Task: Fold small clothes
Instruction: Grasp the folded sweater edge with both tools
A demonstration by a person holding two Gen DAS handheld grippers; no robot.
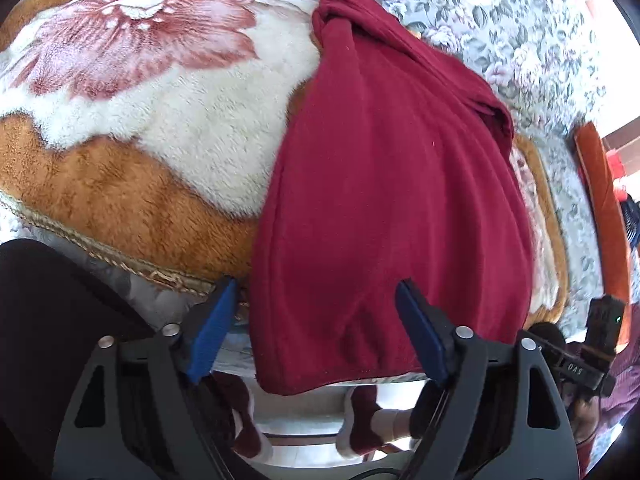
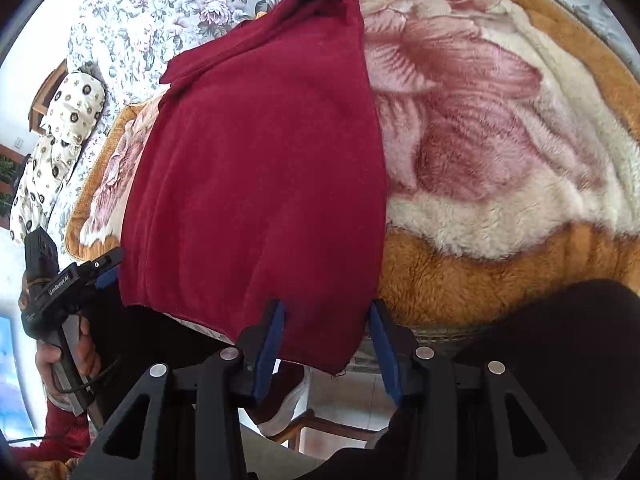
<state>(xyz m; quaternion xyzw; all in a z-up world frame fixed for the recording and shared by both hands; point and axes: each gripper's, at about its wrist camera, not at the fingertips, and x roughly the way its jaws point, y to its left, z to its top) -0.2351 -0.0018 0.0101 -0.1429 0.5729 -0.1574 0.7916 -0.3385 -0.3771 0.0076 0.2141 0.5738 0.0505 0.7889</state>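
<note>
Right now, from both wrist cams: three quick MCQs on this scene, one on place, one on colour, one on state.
1. Where does the garment lie?
A. on the floor
B. on the plush blanket, its near hem over the bed edge
C. on a chair

2. What colour is the garment?
A. dark red
B. navy
C. white

3. How is the left gripper?
A. shut on the hem
B. open, blue pads either side of the hem corner
C. out of view

Key:
1 B: red cloth lies on the flowered blanket, and the floor shows under its hem.
2 A: it is plain dark red in both views.
3 B: a wide gap shows between the pads, and neither pinches cloth.
</note>
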